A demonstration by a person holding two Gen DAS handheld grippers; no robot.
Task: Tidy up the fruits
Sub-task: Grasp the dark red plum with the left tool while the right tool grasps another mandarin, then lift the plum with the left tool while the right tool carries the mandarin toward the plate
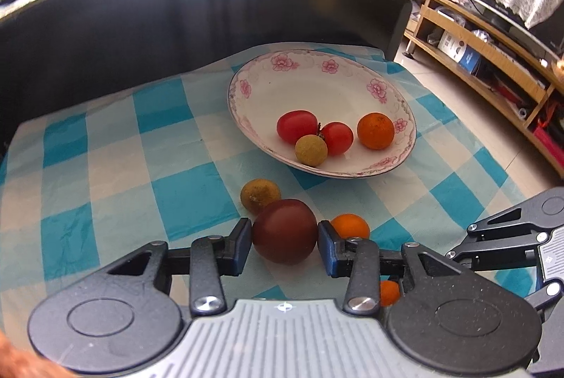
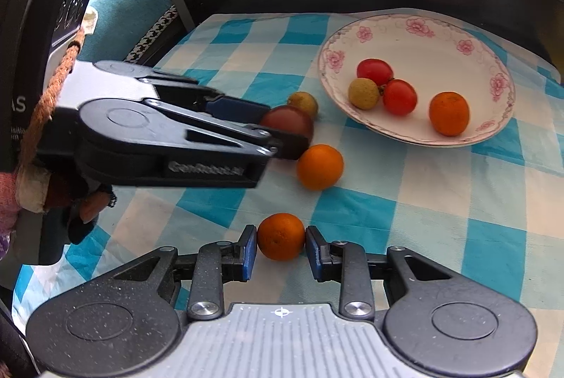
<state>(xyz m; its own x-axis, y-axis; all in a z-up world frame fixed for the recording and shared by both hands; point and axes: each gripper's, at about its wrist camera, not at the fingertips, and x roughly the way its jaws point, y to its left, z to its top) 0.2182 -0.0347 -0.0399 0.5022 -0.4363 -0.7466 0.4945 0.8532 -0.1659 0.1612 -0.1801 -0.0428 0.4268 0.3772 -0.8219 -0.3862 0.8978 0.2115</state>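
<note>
A white flowered plate on the blue checked cloth holds two red tomatoes, a pale yellow-green fruit and an orange. In front of it, my left gripper is shut on a dark red fruit, with a pad pressing each side. Beside that fruit lie a brownish-yellow fruit and an orange. Nearer the front, my right gripper is shut on a small orange that rests on the cloth.
A dark curved table wall rises right behind the cloth. The cloth's right edge drops to a tiled floor, with a wooden shelf unit beyond. A gloved hand holds the left gripper. A teal cushion lies at the far left.
</note>
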